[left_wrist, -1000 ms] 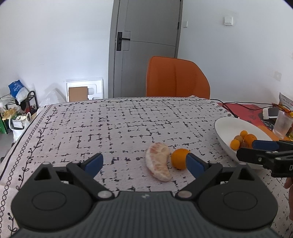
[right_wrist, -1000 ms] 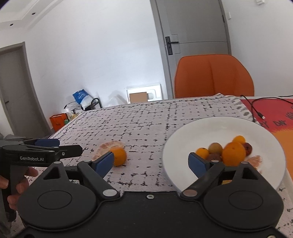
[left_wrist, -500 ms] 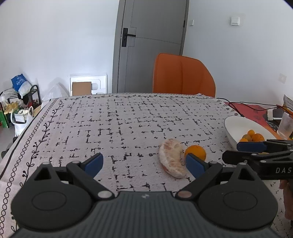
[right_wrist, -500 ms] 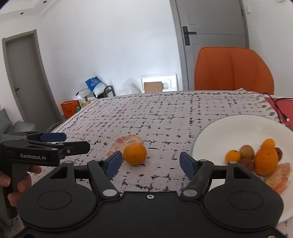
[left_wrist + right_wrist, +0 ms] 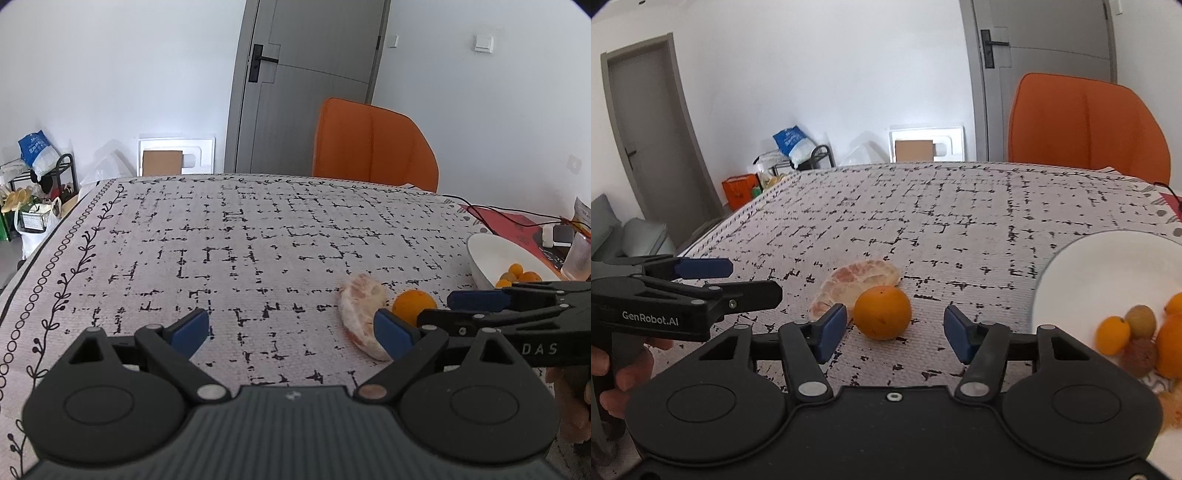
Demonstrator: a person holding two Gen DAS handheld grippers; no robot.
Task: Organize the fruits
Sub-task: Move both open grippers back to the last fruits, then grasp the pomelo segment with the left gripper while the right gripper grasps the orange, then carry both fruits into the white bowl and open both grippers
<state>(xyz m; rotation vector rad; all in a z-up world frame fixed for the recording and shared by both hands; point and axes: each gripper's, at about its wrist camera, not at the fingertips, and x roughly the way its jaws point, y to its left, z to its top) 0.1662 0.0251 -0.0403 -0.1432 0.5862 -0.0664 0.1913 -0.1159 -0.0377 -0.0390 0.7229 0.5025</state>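
Note:
An orange [image 5: 882, 312] lies on the patterned tablecloth, touching a peeled pomelo segment [image 5: 858, 283] behind it. My right gripper [image 5: 894, 332] is open, its blue pads on either side of the orange, just short of it. My left gripper [image 5: 291, 328] is open and empty above the cloth; the pomelo segment [image 5: 360, 314] and orange [image 5: 413, 302] sit by its right pad. The white plate [image 5: 1108, 258] at the right holds several small oranges and brownish fruits [image 5: 1141, 321].
An orange chair [image 5: 373, 146] stands behind the table's far edge. Cables, a red mat and a plastic cup [image 5: 578, 258] lie beyond the plate at the right. The left gripper and hand [image 5: 665, 295] show at the left of the right wrist view.
My right gripper has swung left from the plate and moved close to the orange, which now sits between its open pads. My left gripper has drifted left and back.

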